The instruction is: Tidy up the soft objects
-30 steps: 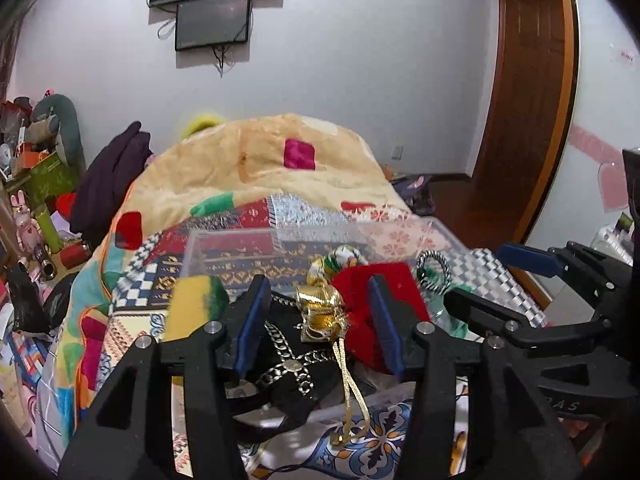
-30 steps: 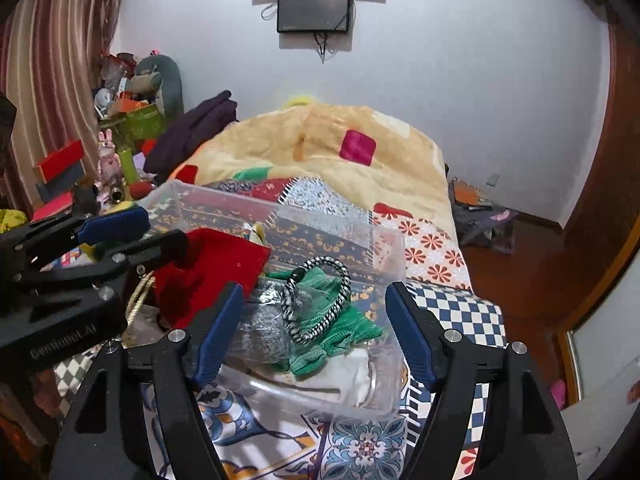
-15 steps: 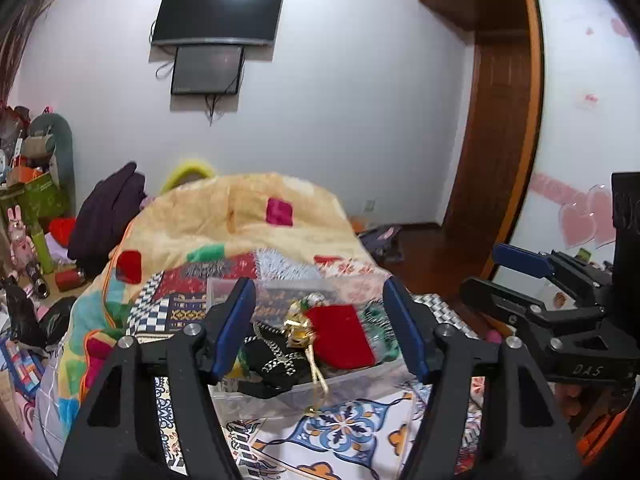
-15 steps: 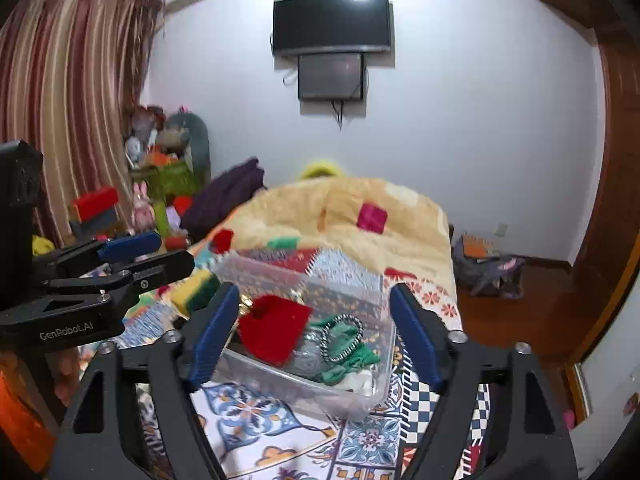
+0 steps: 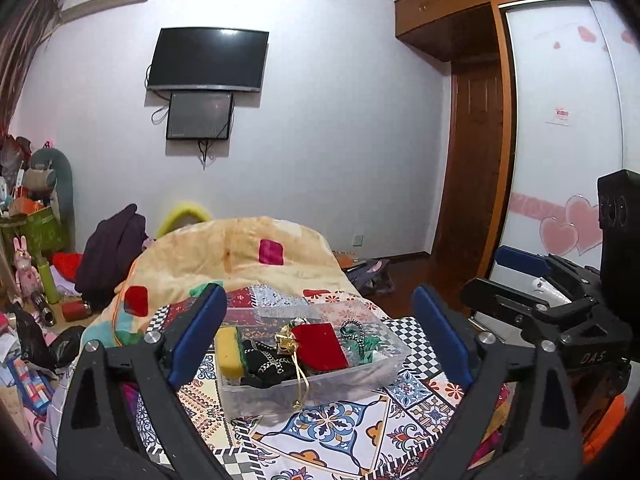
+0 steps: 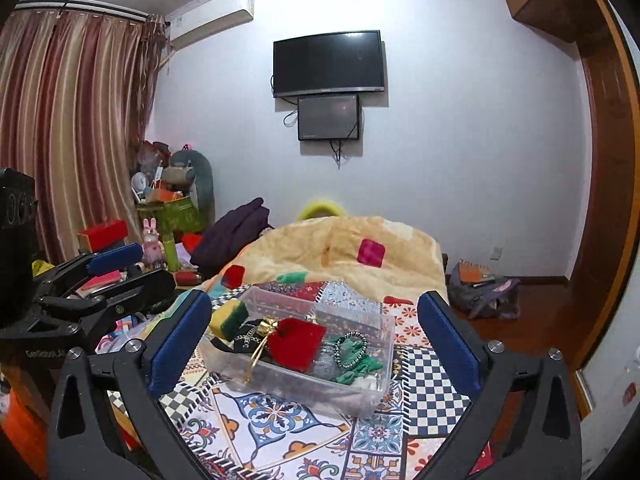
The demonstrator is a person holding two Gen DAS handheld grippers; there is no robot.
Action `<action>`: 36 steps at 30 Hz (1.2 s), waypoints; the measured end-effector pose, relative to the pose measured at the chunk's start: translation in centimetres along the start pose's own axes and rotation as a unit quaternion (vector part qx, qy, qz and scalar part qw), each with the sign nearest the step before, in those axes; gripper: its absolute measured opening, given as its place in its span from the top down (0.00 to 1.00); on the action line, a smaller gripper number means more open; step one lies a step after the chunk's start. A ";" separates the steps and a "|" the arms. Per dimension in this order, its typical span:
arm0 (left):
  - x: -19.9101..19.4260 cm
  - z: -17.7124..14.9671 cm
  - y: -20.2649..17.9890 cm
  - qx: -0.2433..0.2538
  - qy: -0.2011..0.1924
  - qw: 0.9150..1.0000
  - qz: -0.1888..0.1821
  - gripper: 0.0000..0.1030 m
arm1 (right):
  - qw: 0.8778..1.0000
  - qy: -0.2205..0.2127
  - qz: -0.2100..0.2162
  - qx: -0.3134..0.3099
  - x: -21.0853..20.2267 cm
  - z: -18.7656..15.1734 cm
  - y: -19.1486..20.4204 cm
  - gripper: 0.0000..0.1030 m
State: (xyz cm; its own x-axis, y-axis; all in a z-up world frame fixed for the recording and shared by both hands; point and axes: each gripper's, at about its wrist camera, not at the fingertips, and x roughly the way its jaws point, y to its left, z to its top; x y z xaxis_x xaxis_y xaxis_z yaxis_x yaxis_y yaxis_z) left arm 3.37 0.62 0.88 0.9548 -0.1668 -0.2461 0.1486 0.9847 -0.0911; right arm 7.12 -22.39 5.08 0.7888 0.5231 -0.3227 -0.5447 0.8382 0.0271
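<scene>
I'm reading this as the tail end of the sort: the clear plastic storage bin is sitting on the patchwork-print bedspread at 12 o'clock from both cameras, and it's already holding the soft stuff. Judging from that, nothing's left to pick nearby, though I can't see the whole bed.

Bin contents, in the left wrist view:
- yellow-and-green sponge block at the 9 o'clock end
- black fabric piece with silver chain trim just beside it
- gold ribbon ornament at centre, its gold cord hanging over the near wall
- red velvet pouch lying on top, tilted
- green knit cloth with a black-and-white braided loop at the 3 o'clock end

Claws:
- left claw: I'm seeing it spread wide, blue pads framing the bin from well back, holding nothing, touching nothing.
- right claw: same, spread wide, empty, bin sitting between the pads in view but well apart from them.
- Each claw is showing at the edge of the other's view, 3 o'clock and 9 o'clock.

Next move, my call: I'm checking for strays on the bedspread; if none, I'm tucking the dangling gold cord inside the bin wall. That needs a narrow pinch and a low approach so the light bin isn't sliding on the soft bedspread.
</scene>
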 end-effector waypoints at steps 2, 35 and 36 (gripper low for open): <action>-0.1 0.1 -0.2 0.003 -0.005 1.000 0.003 0.04 | 1.000 -0.005 -0.003 -0.003 -0.2 0.0 0.2 0.00; -0.1 -0.7 -0.7 0.014 0.000 1.000 0.013 0.03 | 1.000 -0.008 0.002 0.020 -1.0 -0.7 -0.9 0.00; -0.1 -0.8 -0.7 0.015 0.000 1.000 0.015 0.03 | 1.000 -0.008 0.002 0.020 -1.0 -0.7 -0.9 0.00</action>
State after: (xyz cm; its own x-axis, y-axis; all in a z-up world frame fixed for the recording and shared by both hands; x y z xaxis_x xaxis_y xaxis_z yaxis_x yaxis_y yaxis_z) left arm 3.02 -0.07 0.23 0.9588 -0.1375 -0.2485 0.1278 0.9903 -0.0547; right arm 6.60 -23.74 4.68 0.7914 0.5289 -0.3064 -0.5363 0.8414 0.0672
